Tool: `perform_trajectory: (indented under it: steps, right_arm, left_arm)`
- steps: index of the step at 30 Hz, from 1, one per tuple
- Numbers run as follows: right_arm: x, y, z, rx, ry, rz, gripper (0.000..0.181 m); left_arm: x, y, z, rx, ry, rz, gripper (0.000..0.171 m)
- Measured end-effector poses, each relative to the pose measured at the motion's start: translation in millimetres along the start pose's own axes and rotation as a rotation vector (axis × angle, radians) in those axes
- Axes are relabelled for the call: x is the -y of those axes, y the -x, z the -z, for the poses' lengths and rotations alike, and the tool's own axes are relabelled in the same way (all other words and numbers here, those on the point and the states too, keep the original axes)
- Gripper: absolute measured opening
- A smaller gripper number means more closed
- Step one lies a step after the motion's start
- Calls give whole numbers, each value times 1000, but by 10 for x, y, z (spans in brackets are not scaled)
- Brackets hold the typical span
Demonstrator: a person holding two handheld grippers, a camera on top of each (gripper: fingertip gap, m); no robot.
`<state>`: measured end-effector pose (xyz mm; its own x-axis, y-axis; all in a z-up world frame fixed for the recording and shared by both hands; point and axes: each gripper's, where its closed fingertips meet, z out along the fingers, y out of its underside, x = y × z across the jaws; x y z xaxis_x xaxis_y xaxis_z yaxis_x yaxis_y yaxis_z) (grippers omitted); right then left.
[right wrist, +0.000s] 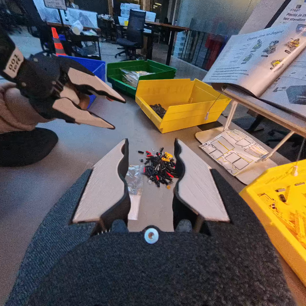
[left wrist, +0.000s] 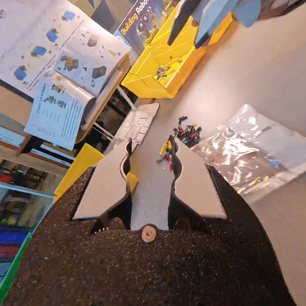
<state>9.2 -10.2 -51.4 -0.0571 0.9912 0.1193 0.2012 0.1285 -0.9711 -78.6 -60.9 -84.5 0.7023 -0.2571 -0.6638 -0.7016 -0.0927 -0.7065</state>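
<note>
1. Nearest the lens in the right wrist view, the right gripper (right wrist: 151, 145) is seen with its jaws set wide apart and nothing held between them; it hangs above the grey table (right wrist: 69, 165).
2. Directly ahead of it, framed between its two fingers, a pile of small black, red and yellow parts (right wrist: 159, 168) is spread on the table, with a small clear bag (right wrist: 135, 180) lying just to the pile's left.
3. Held further off, the left gripper (left wrist: 151, 144) is likewise parted and empty; from it the pile (left wrist: 187, 130) lies ahead and slightly right, beside a large crinkled clear bag (left wrist: 240, 154).
4. Of the two, the right gripper is judged the nearer to the pile.
5. No long axis can be given for the pile; its parts point every way.
6. Room is bounded by a yellow bin (right wrist: 180, 104) beyond, a printed sheet (right wrist: 231, 154) and book stand to the right, and a second yellow bin (right wrist: 258, 215) at near right; open table is left on the left side.
</note>
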Motion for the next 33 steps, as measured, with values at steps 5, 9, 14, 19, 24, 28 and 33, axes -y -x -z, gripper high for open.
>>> perform_trajectory:
  steps: [5, 9, 14, 19, 24, 28, 33]
  right_arm:
    - [160, -414, -165, -121, 229, 51, 39]
    - [27, -381, -139, 13, 292, -27, 21]
    - [-114, -50, -155, 225, 345, 10, 0]
    - [-434, 177, -88, 387, 485, 106, 0]
    - [-505, 123, -132, 357, 488, 107, 0]
    - [-344, -88, -228, 232, 369, 99, 0]
    - [-170, -259, -241, 84, 225, 51, 12]
  left_arm:
    - [222, -44, -879, 100, -56, -223, 49]
    - [352, -186, -963, 191, -156, -529, 47]
    - [401, -299, -820, 203, -223, -644, 41]
    - [585, -333, -745, 224, -280, -670, 39]
    - [594, -348, -737, 241, -271, -685, 34]
    - [577, -19, -635, 288, -236, -436, 19]
    - [342, 566, -423, 54, -234, 610, 27]
